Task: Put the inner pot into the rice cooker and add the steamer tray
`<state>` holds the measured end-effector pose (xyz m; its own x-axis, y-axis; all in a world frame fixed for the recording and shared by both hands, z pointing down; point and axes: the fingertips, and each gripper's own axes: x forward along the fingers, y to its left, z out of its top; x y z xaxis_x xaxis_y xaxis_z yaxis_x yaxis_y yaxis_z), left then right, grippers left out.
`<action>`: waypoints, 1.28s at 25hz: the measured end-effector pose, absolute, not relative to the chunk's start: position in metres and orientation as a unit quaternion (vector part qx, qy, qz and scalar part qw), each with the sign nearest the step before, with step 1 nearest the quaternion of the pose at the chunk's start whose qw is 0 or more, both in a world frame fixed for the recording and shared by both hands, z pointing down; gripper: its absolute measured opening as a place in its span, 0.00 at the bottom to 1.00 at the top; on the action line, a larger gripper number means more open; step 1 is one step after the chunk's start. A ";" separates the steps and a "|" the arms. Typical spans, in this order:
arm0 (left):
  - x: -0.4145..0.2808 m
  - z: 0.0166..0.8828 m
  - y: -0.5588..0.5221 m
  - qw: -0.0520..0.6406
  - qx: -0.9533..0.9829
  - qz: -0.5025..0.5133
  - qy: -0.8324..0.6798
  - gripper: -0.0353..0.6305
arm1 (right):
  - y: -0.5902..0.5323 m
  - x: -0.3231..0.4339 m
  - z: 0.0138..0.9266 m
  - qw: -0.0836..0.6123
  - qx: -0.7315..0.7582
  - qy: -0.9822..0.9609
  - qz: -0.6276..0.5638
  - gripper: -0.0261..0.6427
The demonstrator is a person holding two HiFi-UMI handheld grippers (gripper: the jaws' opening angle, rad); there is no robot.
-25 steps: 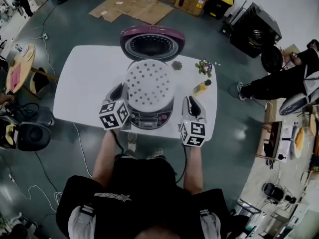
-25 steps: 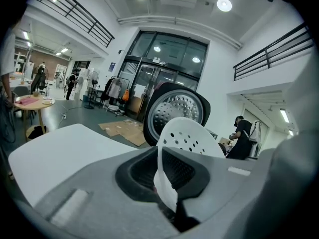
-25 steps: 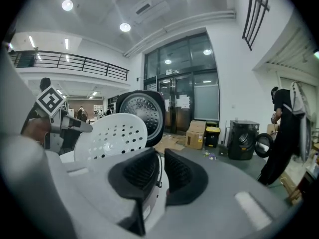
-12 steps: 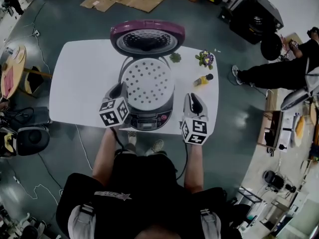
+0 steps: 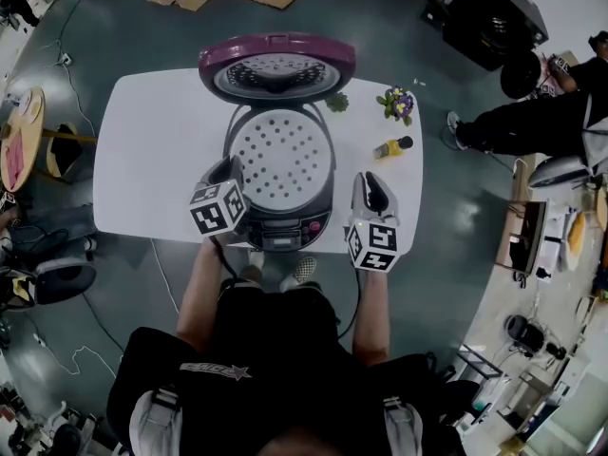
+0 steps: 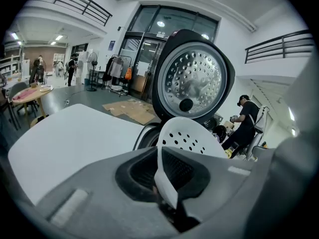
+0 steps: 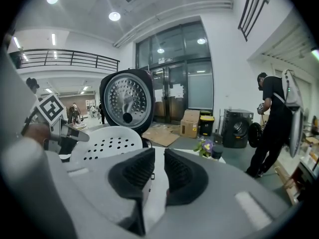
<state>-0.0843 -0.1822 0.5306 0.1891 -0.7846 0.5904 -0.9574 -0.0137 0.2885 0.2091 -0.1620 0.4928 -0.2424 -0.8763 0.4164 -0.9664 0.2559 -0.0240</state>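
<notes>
The white perforated steamer tray (image 5: 281, 155) sits at the mouth of the open rice cooker (image 5: 282, 224), whose purple lid (image 5: 276, 65) stands up behind. My left gripper (image 5: 228, 171) is shut on the tray's left rim, and that rim (image 6: 192, 136) rises as a white strip from between its jaws (image 6: 162, 156). My right gripper (image 5: 369, 186) stands at the cooker's right side. Its pads (image 7: 153, 156) stand a narrow way apart around a white edge of the tray (image 7: 104, 143). The tray hides the inner pot.
On the white table (image 5: 152, 160), a yellow bottle (image 5: 391, 147), a small bunch of flowers (image 5: 398, 103) and a little green plant (image 5: 336, 101) stand right of the cooker. A person (image 5: 532, 126) is on the floor to the far right. Cardboard lies beyond the table.
Both grippers have come down with the tray. It hung above the cooker and now lies lower, in the cooker's opening. The grips look unchanged.
</notes>
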 end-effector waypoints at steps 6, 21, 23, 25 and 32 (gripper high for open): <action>-0.088 0.545 -0.181 0.342 0.687 0.166 -0.620 0.11 | -0.169 0.204 0.501 0.165 0.588 -0.778 0.147 0.13; -0.085 0.544 -0.187 0.337 0.696 0.172 -0.611 0.20 | -0.175 0.199 0.511 0.170 0.582 -0.780 0.156 0.13; -0.081 0.542 -0.187 0.336 0.703 0.159 -0.607 0.35 | -0.174 0.199 0.510 0.170 0.583 -0.779 0.155 0.13; -0.077 0.540 -0.188 0.335 0.708 0.152 -0.602 0.44 | -0.174 0.200 0.509 0.169 0.584 -0.779 0.154 0.13; -0.066 0.535 -0.179 0.327 0.718 0.154 -0.594 0.47 | -0.165 0.205 0.500 0.165 0.588 -0.779 0.146 0.13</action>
<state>-0.0664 -0.1789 0.5345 0.2466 -0.7526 0.6106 -0.9546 -0.0798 0.2872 0.2052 -0.1652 0.5003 -0.2552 -0.8671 0.4277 -0.9632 0.2667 -0.0339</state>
